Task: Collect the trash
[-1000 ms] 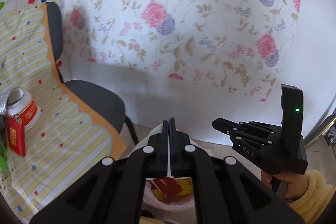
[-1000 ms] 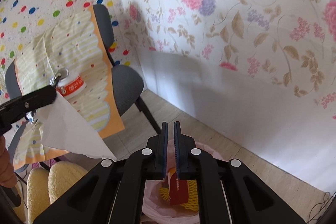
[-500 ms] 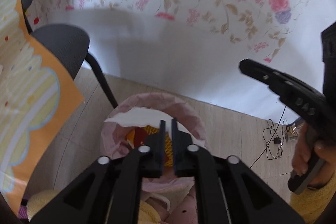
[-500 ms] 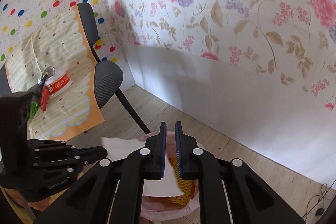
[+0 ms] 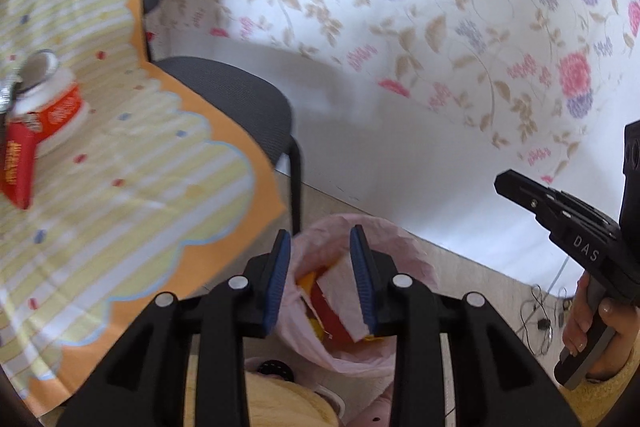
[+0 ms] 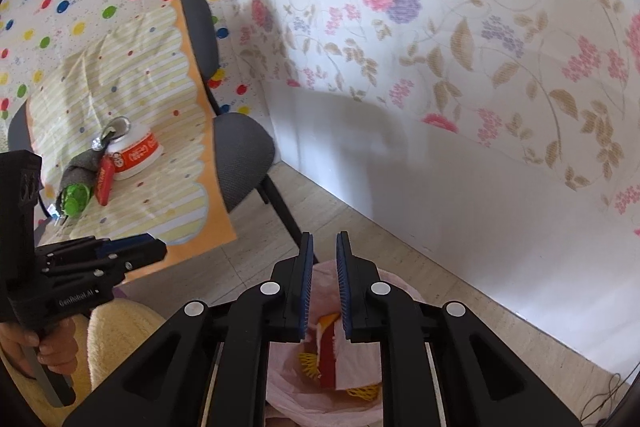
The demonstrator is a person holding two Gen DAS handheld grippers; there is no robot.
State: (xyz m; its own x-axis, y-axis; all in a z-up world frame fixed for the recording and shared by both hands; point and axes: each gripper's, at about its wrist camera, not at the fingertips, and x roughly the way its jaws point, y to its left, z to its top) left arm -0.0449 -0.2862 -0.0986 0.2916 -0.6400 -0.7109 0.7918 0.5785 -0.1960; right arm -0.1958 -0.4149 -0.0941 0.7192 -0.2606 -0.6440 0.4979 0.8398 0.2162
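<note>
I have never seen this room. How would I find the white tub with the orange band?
Look at the striped yellow cloth with the orange border. On it lies a small heap of litter, and the white tub stands upright at its far end. Its neighbours, a red packet and a green wrapper, lie flat.

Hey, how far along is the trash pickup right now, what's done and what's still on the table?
Done: a white tissue lies in the pink-lined trash bin with red and yellow scraps. In hand: nothing; the left gripper is opening over the bin with nothing between its pads, and the right gripper is empty. Left: the white cup, red packet and green-capped wrapper on the table.
</note>
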